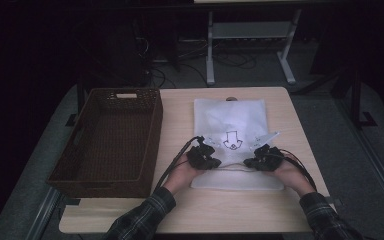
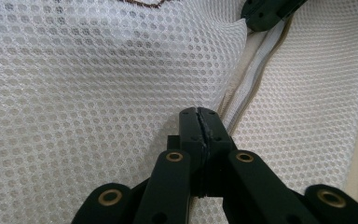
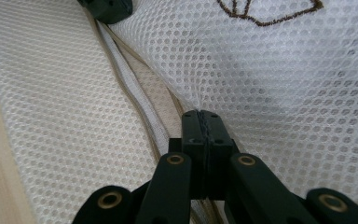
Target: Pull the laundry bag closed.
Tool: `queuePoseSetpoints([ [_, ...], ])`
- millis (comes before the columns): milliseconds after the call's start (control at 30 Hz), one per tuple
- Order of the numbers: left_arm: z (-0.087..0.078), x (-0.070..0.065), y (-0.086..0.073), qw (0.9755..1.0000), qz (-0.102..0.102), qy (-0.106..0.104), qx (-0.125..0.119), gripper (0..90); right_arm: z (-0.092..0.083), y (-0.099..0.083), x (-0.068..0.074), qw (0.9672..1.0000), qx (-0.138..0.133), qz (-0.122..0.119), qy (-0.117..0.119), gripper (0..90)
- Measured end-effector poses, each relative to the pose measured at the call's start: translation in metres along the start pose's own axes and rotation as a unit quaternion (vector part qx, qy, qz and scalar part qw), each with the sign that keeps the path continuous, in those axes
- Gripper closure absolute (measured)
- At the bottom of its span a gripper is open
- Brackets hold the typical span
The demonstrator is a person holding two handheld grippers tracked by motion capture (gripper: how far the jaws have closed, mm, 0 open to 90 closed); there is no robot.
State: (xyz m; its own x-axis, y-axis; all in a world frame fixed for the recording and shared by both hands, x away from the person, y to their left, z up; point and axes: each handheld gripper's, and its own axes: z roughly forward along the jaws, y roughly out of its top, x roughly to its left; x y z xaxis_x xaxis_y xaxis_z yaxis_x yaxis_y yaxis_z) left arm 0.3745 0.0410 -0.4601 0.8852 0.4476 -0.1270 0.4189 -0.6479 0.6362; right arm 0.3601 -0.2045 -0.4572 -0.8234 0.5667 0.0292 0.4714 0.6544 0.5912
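Mesh laundry bag point(image 1: 230, 125), white, lies flat on the light wooden counter point(image 1: 180, 210), just right of the dark wicker basket point(image 1: 110, 140) and in front of me. A brown arrow-shaped outline mark point(image 1: 231, 140) sits on its upper face. My left gripper point(image 1: 204, 156) and right gripper point(image 1: 264, 159) are both down on the near part of the bag, one to each side of that mark. In the left gripper view my left gripper point(image 2: 200, 114) has its jaws pressed together, pinching a fold of the mesh right beside the zipper point(image 2: 249, 79); the fabric rises into the tips. In the right gripper view my right gripper point(image 3: 201, 116) is likewise clamped on a pinch of the upper mesh layer, with the zipper point(image 3: 130, 88) running just alongside. Plaid sleeves point(image 1: 145, 215) visible at the near edge.
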Motion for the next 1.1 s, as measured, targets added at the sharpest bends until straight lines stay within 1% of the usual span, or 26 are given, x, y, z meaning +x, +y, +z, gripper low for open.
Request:
queuePoseSetpoints([
  [67, 0.0, 0.0, -0.002, 1.0, 0.004, 0.004, -0.003, 88.4, 0.001, 0.0, -0.001, 1.0, 0.0, 0.002, 0.001, 88.3],
  [133, 0.001, 0.0, -0.003, 0.9999, 0.002, 0.007, -0.008, 86.1, 0.001, -0.001, -0.001, 1.0, -0.003, 0.002, 0.002, 86.9],
  [167, 0.0, 0.0, -0.003, 0.9999, 0.002, 0.009, -0.008, 84.5, 0.001, -0.001, -0.001, 1.0, -0.003, 0.007, 0.006, 83.4],
  [267, -0.003, 0.001, -0.004, 0.9999, -0.004, 0.005, -0.011, 77.9, 0.0, 0.0, 0.0, 0.9998, 0.0, 0.005, 0.02, 70.5],
  [367, -0.008, 0.002, -0.004, 0.9998, -0.013, -0.002, -0.018, 66.2, -0.004, 0.001, 0.004, 0.9997, 0.0, 0.002, 0.026, 62.4],
  [433, -0.013, 0.002, -0.006, 0.9995, -0.015, -0.01, -0.024, 59.5, -0.007, 0.001, 0.004, 0.9992, -0.002, 0.008, 0.038, 57.5],
  [467, -0.016, 0.001, -0.006, 0.9995, -0.015, -0.012, -0.027, 56.7, -0.008, 0.001, 0.004, 0.9991, -0.005, 0.012, 0.04, 57.1],
  [500, -0.018, 0.0, -0.006, 0.9994, -0.015, -0.013, -0.028, 53.5, -0.01, 0.001, 0.004, 0.9993, -0.005, 0.011, 0.036, 57.1],
  [567, -0.024, -0.001, -0.007, 0.9994, -0.014, -0.018, -0.024, 48.1, -0.014, 0.001, 0.006, 0.9996, -0.011, 0.001, 0.027, 57.1],
  [600, -0.027, -0.003, -0.008, 0.9994, -0.018, -0.022, -0.02, 45.5, -0.016, 0.002, 0.007, 0.9996, -0.015, 0.001, 0.023, 57.1],
  [667, -0.032, -0.005, -0.011, 0.9994, -0.019, -0.024, -0.017, 40.6, -0.02, 0.002, 0.007, 0.9995, -0.025, -0.001, 0.021, 57.4],
  [733, -0.038, -0.008, -0.015, 0.9994, -0.017, -0.022, -0.021, 38.9, -0.023, 0.003, 0.009, 0.9991, -0.036, -0.003, 0.021, 56.5],
  [767, -0.04, -0.009, -0.016, 0.9994, -0.016, -0.021, -0.025, 37.1, -0.024, 0.003, 0.009, 0.9989, -0.041, -0.009, 0.02, 55.3],
  [833, -0.045, -0.014, -0.019, 0.9991, -0.016, -0.023, -0.033, 34.3, -0.026, 0.004, 0.01, 0.9986, -0.046, -0.012, 0.022, 54.8],
  [867, -0.048, -0.016, -0.021, 0.999, -0.016, -0.023, -0.034, 32.9, -0.026, 0.004, 0.011, 0.9984, -0.05, -0.013, 0.023, 52.9],
  [933, -0.051, -0.021, -0.026, 0.9991, -0.015, -0.018, -0.036, 30.8, -0.026, 0.005, 0.012, 0.9982, -0.051, -0.015, 0.026, 49.4],
  [967, -0.053, -0.024, -0.029, 0.999, -0.013, -0.015, -0.039, 28.9, -0.026, 0.006, 0.013, 0.9984, -0.047, -0.017, 0.026, 48.5],
  [1033, -0.056, -0.029, -0.034, 0.9991, -0.011, -0.003, -0.041, 26.0, -0.026, 0.009, 0.015, 0.9982, -0.049, -0.026, 0.022, 46.4],
  [1067, -0.058, -0.032, -0.038, 0.999, -0.006, 0.006, -0.043, 25.6, -0.026, 0.011, 0.016, 0.998, -0.051, -0.031, 0.024, 46.4],
  [1100, -0.059, -0.034, -0.041, 0.9989, -0.006, 0.013, -0.044, 24.4, -0.027, 0.013, 0.017, 0.9976, -0.054, -0.034, 0.027, 46.4],
])
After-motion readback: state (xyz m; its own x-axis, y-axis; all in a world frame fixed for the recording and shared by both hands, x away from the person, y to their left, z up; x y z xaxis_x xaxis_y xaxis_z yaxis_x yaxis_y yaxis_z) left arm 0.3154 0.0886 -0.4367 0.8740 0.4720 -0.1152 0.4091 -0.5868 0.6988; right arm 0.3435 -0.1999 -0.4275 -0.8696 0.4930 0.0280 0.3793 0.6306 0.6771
